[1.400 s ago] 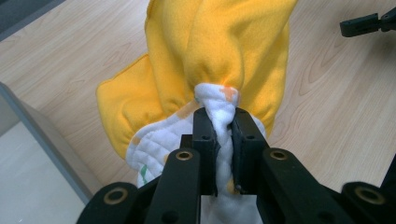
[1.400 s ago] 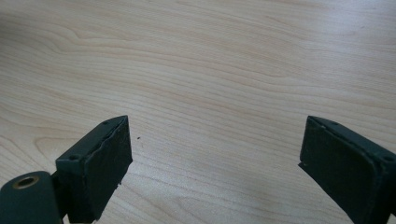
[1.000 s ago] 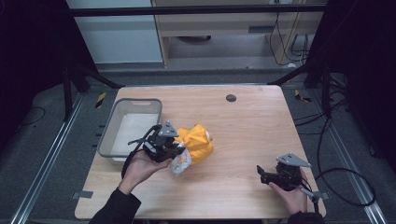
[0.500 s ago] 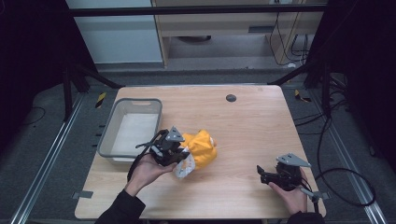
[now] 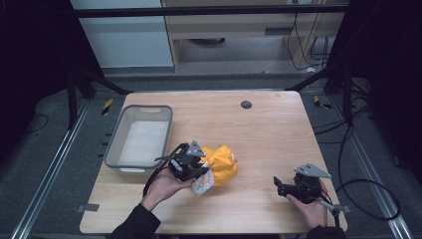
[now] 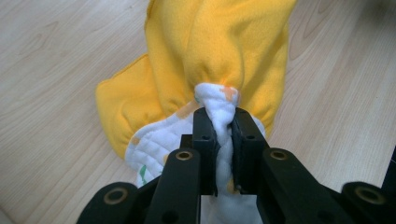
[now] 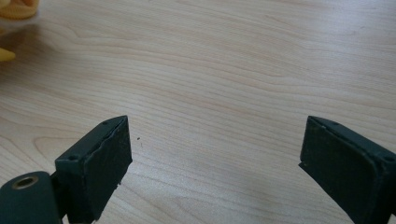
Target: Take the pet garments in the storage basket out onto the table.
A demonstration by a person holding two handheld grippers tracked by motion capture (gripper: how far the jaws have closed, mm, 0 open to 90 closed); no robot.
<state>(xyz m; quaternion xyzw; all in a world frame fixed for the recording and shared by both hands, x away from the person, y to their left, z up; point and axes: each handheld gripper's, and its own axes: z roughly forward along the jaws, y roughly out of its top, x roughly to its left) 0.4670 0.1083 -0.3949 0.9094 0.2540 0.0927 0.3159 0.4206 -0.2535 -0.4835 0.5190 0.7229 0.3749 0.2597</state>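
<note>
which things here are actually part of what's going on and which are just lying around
In use:
- yellow cloth, pinched at its white quilted lining by the left gripper
- grey bin right beside it, probably part of the job
- right gripper, open over bare table, apparently waiting

Just lying about:
- black and yellow items on the floor, and
- cables on the floor

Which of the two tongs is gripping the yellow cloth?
The left tongs: shut on the cloth's white quilted edge. The right tongs are open over bare table.
</note>
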